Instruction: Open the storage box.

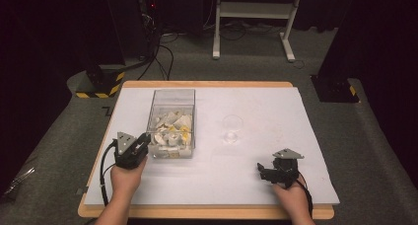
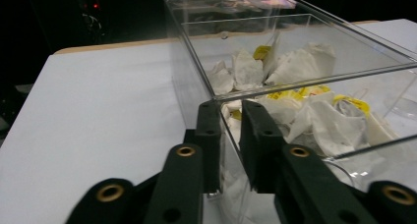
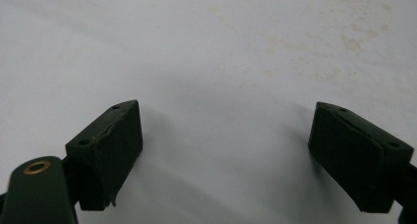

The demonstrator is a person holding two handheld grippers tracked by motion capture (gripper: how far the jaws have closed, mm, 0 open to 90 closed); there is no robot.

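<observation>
A: Checking left side first. Left gripper (image 1: 143, 142) at near left corner of clear box (image 1: 172, 117), jaws straddling box wall, close together around the thin wall; pad contact hard to confirm, small gap visible on either side in left gripper view (image 2: 230, 135)

B: Box contents?

A: Crumpled white packets with yellow print (image 2: 295, 86), piled in near half. Box upright on white sheet (image 1: 266, 151), left of centre, no lid seen

B: Middle of table?

A: Small clear glass dish (image 1: 231, 122), just right of box, not touching it. Second clear piece (image 1: 230, 136) right in front of dish, too faint to identify

B: Right side?

A: Right gripper (image 1: 266, 171) near front right of sheet, well apart from box and dish. Jaws spread wide, nothing between, pointing down at bare sheet (image 3: 221, 62); faint stains on sheet there
</observation>
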